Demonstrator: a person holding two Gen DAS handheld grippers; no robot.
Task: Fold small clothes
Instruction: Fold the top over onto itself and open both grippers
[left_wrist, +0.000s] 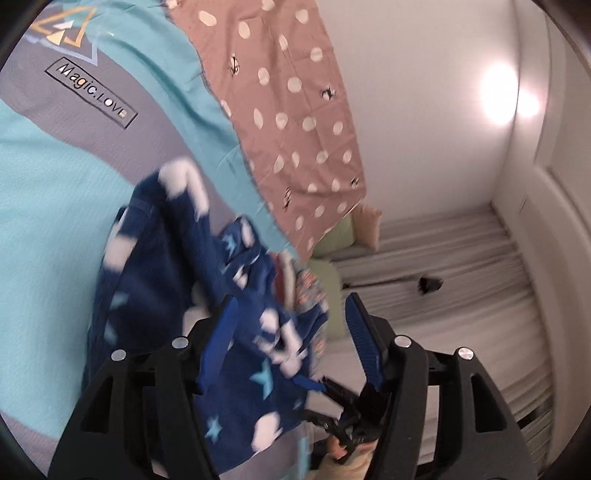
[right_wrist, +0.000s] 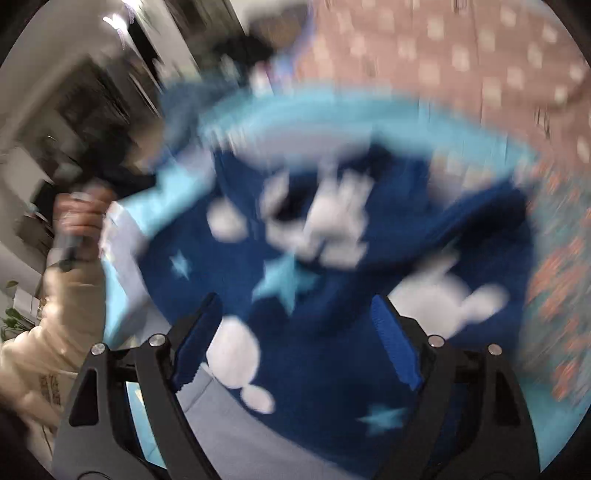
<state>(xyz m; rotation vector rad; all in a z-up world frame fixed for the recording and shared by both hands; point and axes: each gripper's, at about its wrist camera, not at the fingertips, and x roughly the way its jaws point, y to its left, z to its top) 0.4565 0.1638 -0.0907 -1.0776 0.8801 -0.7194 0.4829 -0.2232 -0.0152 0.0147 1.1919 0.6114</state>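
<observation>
Turquoise bedspread (left_wrist: 44, 221) under navy garment (left_wrist: 166, 258)

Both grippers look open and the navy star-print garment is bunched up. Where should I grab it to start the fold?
Take the navy garment by its outer hem, the left gripper coming from the light-blue sheet side. The middle is crumpled into layers; only the edge looks single. Blur hides the seams.

My right wrist view is smeared by motion, so ahead of the right claw (right_wrist: 295, 339) I can make out only the navy garment (right_wrist: 325, 258) with white blobs and pale stars, not its shape or edges. I cannot tell whether the fingers touch the cloth. From the left claw (left_wrist: 291, 339) the same garment is partly blurred, its lower part hidden behind the claw body and cut off by the frame.
</observation>
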